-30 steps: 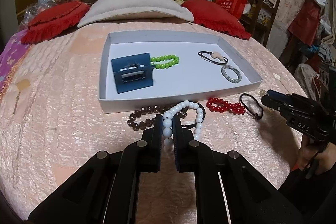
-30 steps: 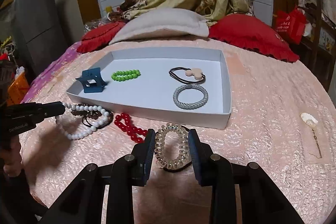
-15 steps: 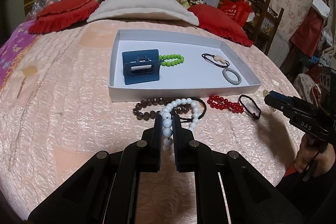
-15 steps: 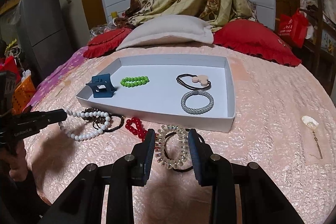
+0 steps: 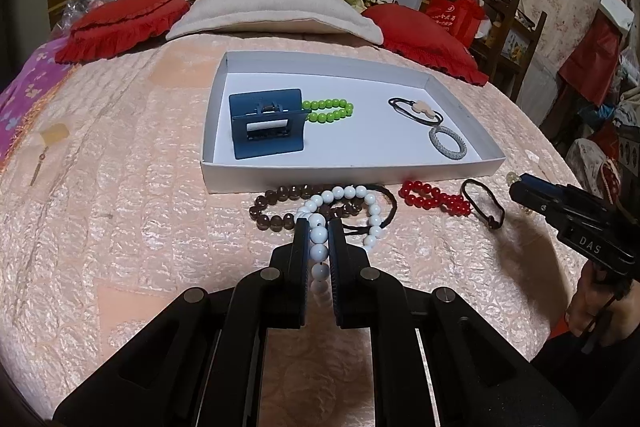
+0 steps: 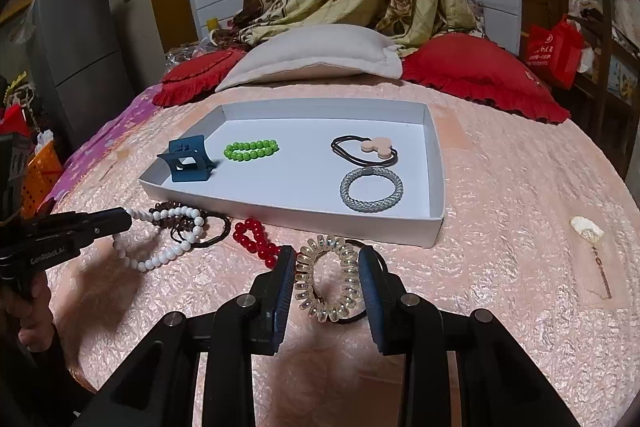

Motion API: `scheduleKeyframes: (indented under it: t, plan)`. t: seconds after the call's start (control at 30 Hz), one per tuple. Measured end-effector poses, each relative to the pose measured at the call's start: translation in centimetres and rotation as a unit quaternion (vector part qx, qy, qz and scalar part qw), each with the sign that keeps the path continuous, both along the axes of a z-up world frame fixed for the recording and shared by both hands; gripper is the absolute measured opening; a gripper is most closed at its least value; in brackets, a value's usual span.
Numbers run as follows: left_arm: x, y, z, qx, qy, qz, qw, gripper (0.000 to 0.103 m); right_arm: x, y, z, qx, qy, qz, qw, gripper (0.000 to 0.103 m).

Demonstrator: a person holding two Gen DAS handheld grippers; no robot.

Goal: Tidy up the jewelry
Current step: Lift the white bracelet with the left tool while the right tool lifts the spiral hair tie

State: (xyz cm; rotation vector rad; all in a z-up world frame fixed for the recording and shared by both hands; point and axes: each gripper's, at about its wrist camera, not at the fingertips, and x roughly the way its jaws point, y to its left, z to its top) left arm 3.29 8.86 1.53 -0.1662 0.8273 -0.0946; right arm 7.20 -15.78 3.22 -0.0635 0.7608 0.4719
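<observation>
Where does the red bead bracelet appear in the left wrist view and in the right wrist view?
Left wrist view: the red bead bracelet lies right of centre, just before the white tray's front wall.
Right wrist view: it lies left of centre, before the same wall.
Shared landmark: the green bead bracelet inside the tray.

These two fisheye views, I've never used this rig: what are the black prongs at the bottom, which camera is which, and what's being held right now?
The prongs are hand-held two-finger grippers, each carrying its own camera looking along its fingers. In the left wrist view, the left gripper is shut on the white bead bracelet, which trails onto the pink bedspread. In the right wrist view, the right gripper straddles the clear spiral hair tie; whether it is gripped, I cannot tell. The white tray already holds a blue claw clip, green bracelet, grey hair tie and black hair tie. The red bracelet lies outside.
</observation>
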Motion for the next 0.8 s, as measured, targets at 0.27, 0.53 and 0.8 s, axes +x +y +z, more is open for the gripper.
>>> scheduleKeyframes:
  t: [0.27,0.53,0.8]
  plan:
    - [0.0,0.0,-0.1,0.006,0.001,0.008,0.9999,0.008,0.0,0.3,0.0,-0.008,-0.009,-0.002,1.0,0.031]
    - [0.4,-0.3,0.3,0.008,0.001,0.012,0.9999,0.008,0.5,1.0,0.8,-0.003,-0.021,0.002,1.0,0.031]
    - [0.9,-0.7,0.6,0.01,0.0,0.015,0.9998,0.008,2.9,1.7,2.4,0.004,-0.026,0.008,1.0,0.031]
